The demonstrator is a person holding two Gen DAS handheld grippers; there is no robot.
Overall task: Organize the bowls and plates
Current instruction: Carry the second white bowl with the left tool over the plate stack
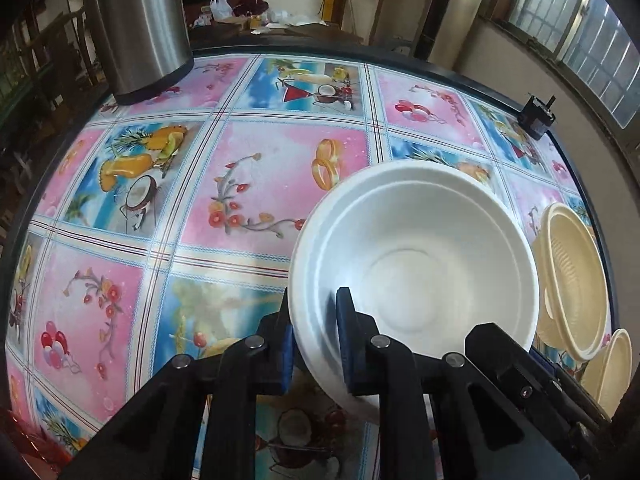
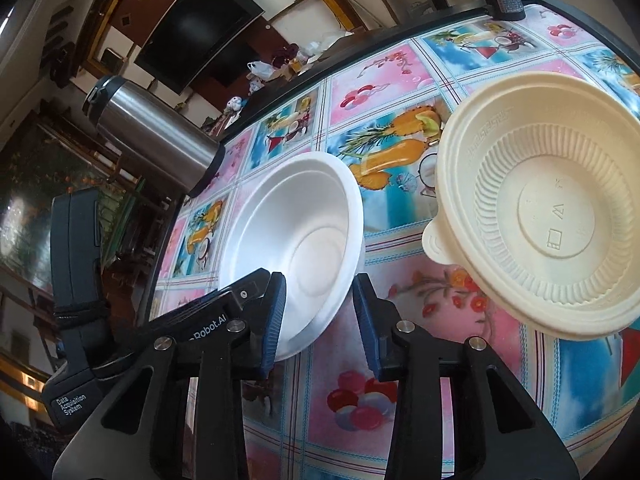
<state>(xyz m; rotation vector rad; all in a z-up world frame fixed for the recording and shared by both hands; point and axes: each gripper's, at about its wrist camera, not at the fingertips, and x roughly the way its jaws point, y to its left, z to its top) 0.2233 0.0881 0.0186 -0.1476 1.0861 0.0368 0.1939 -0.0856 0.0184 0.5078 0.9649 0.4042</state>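
A white foam bowl [image 1: 416,256] stands on the patterned tablecloth [image 1: 256,176]. My left gripper [image 1: 316,332] is shut on its near left rim, one blue pad inside the bowl and one outside. To the right of it lies a cream ribbed plastic bowl [image 1: 572,280], with a second cream piece [image 1: 612,368] just in front. In the right wrist view the white bowl [image 2: 304,232] sits left of the cream bowl [image 2: 552,216], which has a small tab on its rim. My right gripper [image 2: 320,316] is open, its pads apart over the white bowl's near rim and the cloth.
A steel flask [image 1: 136,28] stands at the table's far left corner, also seen as the flask [image 2: 156,140] in the right wrist view. A small black device [image 1: 538,118] sits at the far right edge. The left gripper's black handle [image 2: 74,280] is at the left.
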